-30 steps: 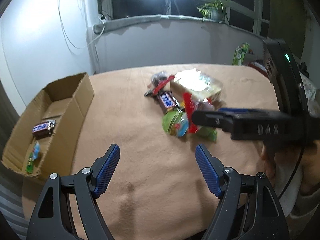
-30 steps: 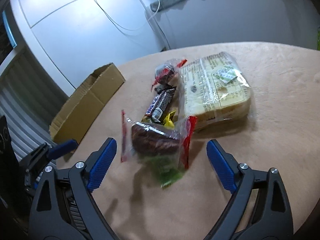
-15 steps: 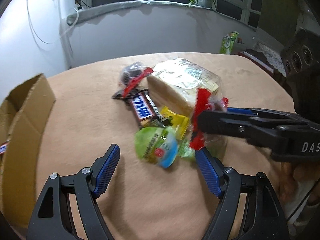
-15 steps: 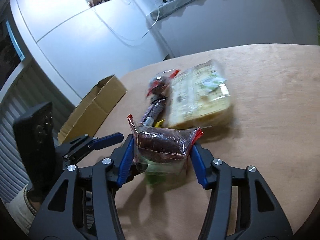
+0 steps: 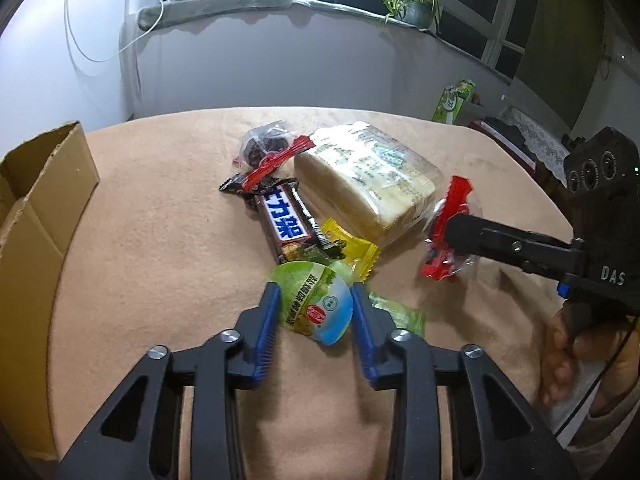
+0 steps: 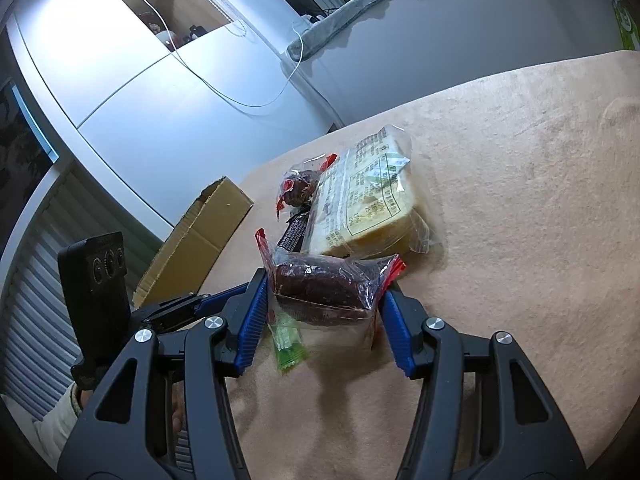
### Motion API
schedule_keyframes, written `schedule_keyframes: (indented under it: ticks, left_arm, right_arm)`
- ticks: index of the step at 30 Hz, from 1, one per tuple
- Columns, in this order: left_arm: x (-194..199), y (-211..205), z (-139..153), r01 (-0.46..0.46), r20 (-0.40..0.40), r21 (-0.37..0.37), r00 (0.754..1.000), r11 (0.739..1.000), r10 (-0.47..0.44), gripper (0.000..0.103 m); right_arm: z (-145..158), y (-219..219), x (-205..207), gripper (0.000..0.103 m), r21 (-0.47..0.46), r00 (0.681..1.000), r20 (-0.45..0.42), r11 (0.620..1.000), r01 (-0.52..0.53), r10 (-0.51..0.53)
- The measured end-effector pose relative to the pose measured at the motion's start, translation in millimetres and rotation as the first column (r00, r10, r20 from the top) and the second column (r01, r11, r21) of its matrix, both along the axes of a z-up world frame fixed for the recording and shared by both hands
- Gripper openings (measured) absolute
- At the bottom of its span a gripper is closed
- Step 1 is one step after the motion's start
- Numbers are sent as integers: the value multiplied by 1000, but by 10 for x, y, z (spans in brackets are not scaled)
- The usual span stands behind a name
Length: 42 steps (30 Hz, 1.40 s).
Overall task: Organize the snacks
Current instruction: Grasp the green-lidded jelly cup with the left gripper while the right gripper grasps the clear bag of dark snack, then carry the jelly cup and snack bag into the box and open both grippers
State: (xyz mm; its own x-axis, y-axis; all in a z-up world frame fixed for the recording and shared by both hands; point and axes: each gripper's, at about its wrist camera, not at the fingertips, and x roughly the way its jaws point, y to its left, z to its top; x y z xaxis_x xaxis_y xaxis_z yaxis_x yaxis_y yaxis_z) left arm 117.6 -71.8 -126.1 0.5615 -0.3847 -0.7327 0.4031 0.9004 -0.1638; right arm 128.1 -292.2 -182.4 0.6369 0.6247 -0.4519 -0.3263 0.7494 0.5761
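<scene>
Table [image 5: 168,216]: big tan cloth-covered top, everything sits on it.
Cardboard box [image 5: 36,216]: open, at the far left edge, well apart from the snack pile.
Bread loaf [image 5: 368,176]: clear bag with a printed label, lying flat toward the far right of the pile. Biggest snack by a mile.
Right gripper [image 6: 324,300]: blue pads pressed in on the dark pastry bag [image 6: 320,284], a clear wrapper with red edges. In the left camera it looks held up off the cloth, just right of the loaf.
Left gripper [image 5: 316,312]: pinching the round green snack pack [image 5: 316,304] at the near side of the pile, a pad on each side.
Chocolate bar [image 5: 284,220]: dark wrapper with blue and white lettering, left of the loaf, touching it or close to it.
Small dark snack bag [image 5: 266,146]: red-trimmed, at the far end of the pile.
Yellow packet [image 5: 352,246]: tucked between the chocolate bar and the loaf.
Green candy wrapper [image 5: 396,312]: on the cloth just right of the left gripper.
</scene>
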Motion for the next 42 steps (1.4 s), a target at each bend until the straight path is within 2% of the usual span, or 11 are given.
schedule_keyframes:
  ticks: [4,9,13,25,34,42]
  left_arm:
    - [19,8,1,10,-4,-4,1000,1000,-10,31]
    - [-28,86,42,4,5,-38,1000,999,-3,26]
    - [-104,139,113,-2,21,-70,1000,998,3,25]
    - [-569,331,719,1,171,-111,985,994,19,25]
    - [-896,668,1023,-41,262,-138,962,990,77,25]
    - [-1010,1218,1053,-140,291,-179,938,974,188,25]
  right_arm:
    - [24,-1,-51,56,-6,1000,7,1000,11,-11]
    - [64,-28,-152,56,-7,999,17,1000,30,-30]
    - [169,-52,-254,56,-15,998,39,998,54,-53]
    - [654,17,-671,56,-65,986,142,993,96,-86]
    - [926,368,-851,56,-142,979,198,987,76,-47]
    - [1015,948,-751,56,-230,978,206,973,20,28]
